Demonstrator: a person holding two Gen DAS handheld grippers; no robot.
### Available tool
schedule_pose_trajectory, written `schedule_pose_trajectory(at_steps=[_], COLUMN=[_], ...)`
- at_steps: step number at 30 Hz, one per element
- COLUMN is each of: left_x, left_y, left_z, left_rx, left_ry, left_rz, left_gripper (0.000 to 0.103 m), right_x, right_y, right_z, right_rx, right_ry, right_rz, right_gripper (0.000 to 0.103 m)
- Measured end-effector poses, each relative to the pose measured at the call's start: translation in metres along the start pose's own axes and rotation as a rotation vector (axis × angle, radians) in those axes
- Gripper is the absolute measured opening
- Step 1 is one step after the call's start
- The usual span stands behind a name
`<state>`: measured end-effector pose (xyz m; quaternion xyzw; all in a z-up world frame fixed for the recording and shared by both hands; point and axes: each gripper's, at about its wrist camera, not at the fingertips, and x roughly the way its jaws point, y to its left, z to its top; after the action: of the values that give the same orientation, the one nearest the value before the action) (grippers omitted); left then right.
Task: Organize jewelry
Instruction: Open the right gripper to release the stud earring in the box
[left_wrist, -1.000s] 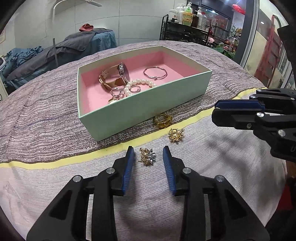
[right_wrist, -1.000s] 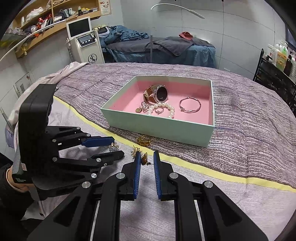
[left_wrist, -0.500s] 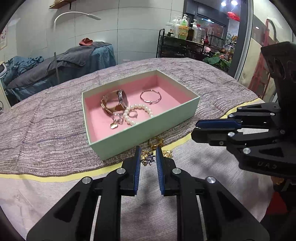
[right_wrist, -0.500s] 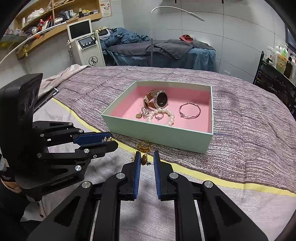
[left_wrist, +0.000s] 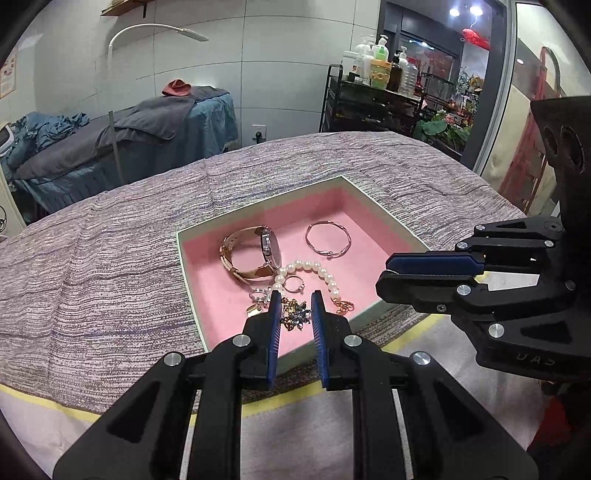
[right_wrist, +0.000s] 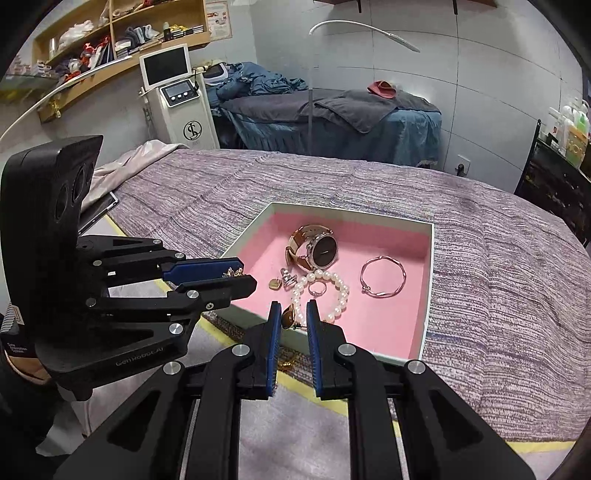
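A mint-green box (left_wrist: 258, 205) with a pink lining lies on the bed. In it are a watch (left_wrist: 255, 254), a thin bangle (left_wrist: 328, 240), a pearl bracelet (left_wrist: 314, 269) and a small ring (left_wrist: 291, 282). My left gripper (left_wrist: 295, 306) is shut on a gold and blue flower brooch (left_wrist: 295, 314) and hovers over the box's near wall. My right gripper (right_wrist: 293, 317) is shut on a brown-stone earring (right_wrist: 288, 319), also above the near wall of the box (right_wrist: 430, 277). The left gripper (right_wrist: 247, 275) shows at the left of the right wrist view.
A small gold piece (right_wrist: 286, 365) lies on the cloth just in front of the box. The striped purple bedcover (right_wrist: 498, 295) has a yellow band (left_wrist: 402, 341) along its near side. A blue treatment bed (right_wrist: 332, 122) and a black bottle rack (left_wrist: 373, 103) stand behind.
The left gripper shut on the flower brooch and lifted it from the cloth up over the box edge. The right gripper, still holding the earring, rose and moved toward the box.
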<state>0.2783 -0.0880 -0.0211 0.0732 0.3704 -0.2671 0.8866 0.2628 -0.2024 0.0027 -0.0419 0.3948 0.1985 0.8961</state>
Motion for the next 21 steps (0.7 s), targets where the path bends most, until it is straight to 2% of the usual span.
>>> schedule_pose_trajectory(at_steps=[10, 21], left_x=[0.044, 0.062], left_y=[0.009, 0.014], left_z=[0.011, 0.009], left_rx=[0.023, 0.022], left_ry=[0.1, 0.143], left_rz=[0.013, 0.009], left_gripper=[0.017, 0.017], right_x=[0.051, 0.078], right_y=[-0.019, -0.026], right_z=[0.02, 0.016], right_rx=[0.018, 0.019], right_ry=[0.107, 0.177], right_rz=[-0.009, -0.04], right_gripper=[0.013, 0.013])
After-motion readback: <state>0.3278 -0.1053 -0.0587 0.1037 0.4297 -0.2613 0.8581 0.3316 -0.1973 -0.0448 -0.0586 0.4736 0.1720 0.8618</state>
